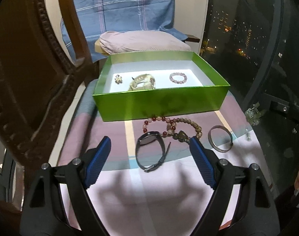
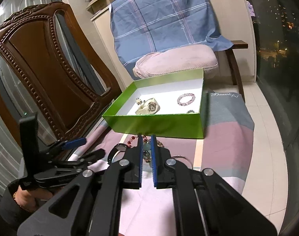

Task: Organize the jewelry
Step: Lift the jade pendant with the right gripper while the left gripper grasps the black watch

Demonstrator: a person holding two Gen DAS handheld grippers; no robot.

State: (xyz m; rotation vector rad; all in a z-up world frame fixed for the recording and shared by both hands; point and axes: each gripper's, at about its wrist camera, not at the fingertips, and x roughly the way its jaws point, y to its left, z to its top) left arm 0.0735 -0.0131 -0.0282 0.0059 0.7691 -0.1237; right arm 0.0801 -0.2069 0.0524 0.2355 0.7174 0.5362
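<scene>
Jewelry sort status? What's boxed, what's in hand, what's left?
Boxed: cream watch, pink bracelet and a small charm in the green box. In hand: right gripper shut on a beaded piece. Left: dark watch, bangle, bead strands; left gripper open.

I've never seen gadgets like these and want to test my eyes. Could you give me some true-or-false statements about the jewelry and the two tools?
1. The green box holds a cream watch. True.
2. The left tool is clamped on the dark watch. False: its jaws stand open, and the watch lies on the cloth.
3. The right tool grips a pale beaded piece. True.
4. The silver bangle lies inside the box. False: it lies outside, on the cloth.
</scene>
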